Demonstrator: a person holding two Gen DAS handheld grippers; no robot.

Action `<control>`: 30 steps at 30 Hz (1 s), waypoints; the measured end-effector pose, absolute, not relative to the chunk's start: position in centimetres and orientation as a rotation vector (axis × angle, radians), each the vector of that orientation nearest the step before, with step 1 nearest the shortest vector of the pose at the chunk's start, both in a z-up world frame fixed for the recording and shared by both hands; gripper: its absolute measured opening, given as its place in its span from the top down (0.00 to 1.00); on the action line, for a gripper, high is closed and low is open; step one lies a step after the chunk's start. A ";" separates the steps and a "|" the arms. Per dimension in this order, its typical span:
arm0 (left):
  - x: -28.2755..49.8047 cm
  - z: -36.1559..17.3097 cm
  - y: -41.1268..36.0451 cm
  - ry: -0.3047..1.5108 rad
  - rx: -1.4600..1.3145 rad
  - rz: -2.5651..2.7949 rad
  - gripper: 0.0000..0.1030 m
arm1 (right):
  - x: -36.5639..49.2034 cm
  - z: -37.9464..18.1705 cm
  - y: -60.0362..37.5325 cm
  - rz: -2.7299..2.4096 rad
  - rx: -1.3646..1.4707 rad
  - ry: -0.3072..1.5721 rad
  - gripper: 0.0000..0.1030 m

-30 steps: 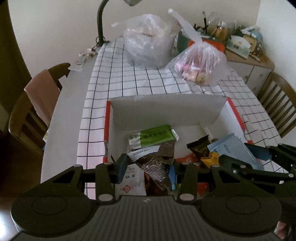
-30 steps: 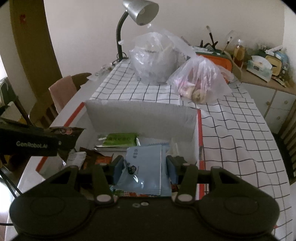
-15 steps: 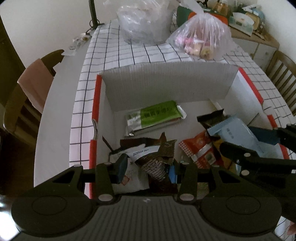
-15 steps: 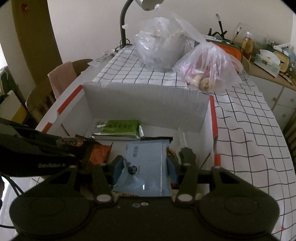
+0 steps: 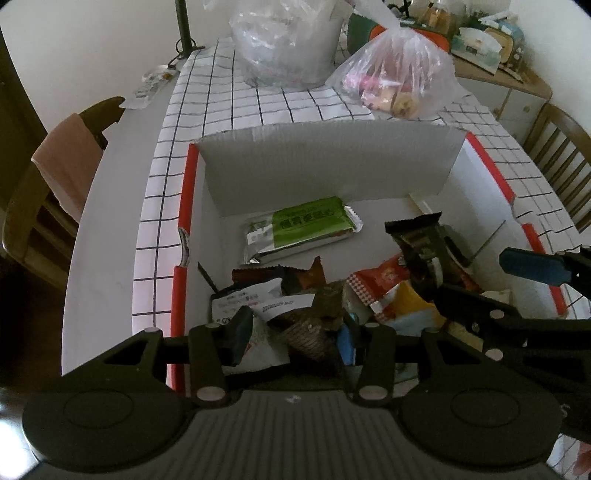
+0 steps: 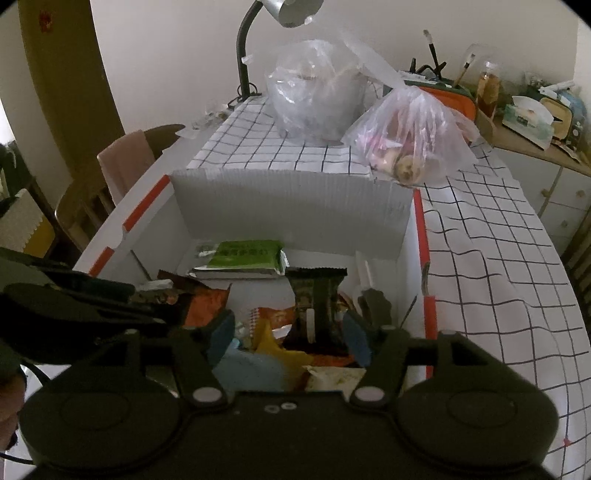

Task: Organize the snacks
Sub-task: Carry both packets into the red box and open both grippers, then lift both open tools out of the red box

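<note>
A white cardboard box [image 5: 184,206] with red edges holds several snack packets. A green bar packet [image 5: 303,225] lies near its back flap, and a dark packet [image 6: 317,295] stands in the pile. My left gripper [image 5: 295,334] is low over the box's near left corner. A brown snack packet [image 5: 314,325] with a white label sits between its pads, which touch it while the jaws ease open. My right gripper [image 6: 288,336] is opening. Nothing is pressed between its pads. The light blue packet [image 6: 251,369] lies loose just below them.
The box stands on a black-checked white tablecloth [image 6: 480,258]. Behind it are two filled clear plastic bags [image 5: 399,81] [image 6: 314,96] and a desk lamp [image 6: 295,11]. A chair with a pink cloth [image 5: 66,155] stands left. A cluttered sideboard [image 6: 535,122] is at the right.
The right jaws spread and the light blue packet dropped out of them into the box. The left gripper sank toward the pile with the brown packet still between its pads.
</note>
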State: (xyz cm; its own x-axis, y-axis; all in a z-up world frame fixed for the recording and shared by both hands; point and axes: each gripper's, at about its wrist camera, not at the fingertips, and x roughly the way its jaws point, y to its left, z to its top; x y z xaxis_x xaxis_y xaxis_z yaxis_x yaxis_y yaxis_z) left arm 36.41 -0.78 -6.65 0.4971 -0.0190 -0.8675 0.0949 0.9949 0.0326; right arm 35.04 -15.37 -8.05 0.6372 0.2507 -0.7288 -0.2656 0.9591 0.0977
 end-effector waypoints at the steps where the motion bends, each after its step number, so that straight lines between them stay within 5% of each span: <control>1: 36.3 -6.4 -0.7 1.041 0.074 -0.070 0.53 | 34.8 -7.8 -15.4 0.294 -0.018 0.824 0.34; 8: 34.8 -4.0 -0.2 0.976 0.054 -0.086 0.39 | 33.2 -5.9 -16.0 0.297 -0.009 0.778 0.20; 16: 32.6 -1.9 0.1 0.910 0.047 -0.105 0.35 | 31.0 -3.9 -16.3 0.306 -0.007 0.727 0.08; 21: 31.1 -0.9 0.3 0.878 0.040 -0.114 0.35 | 29.5 -2.8 -16.3 0.310 -0.016 0.696 0.08; 30: 27.7 1.0 0.9 0.817 0.005 -0.152 0.19 | 26.5 -1.1 -16.7 0.307 -0.001 0.646 0.00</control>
State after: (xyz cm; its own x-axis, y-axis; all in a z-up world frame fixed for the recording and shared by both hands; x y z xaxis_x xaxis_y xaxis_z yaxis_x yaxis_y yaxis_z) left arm 27.68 0.93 1.04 0.6743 -0.1332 -0.7264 0.1372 0.9891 -0.0540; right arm 26.48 -16.72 -1.14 0.7549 0.2812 -0.5925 -0.2818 0.9548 0.0940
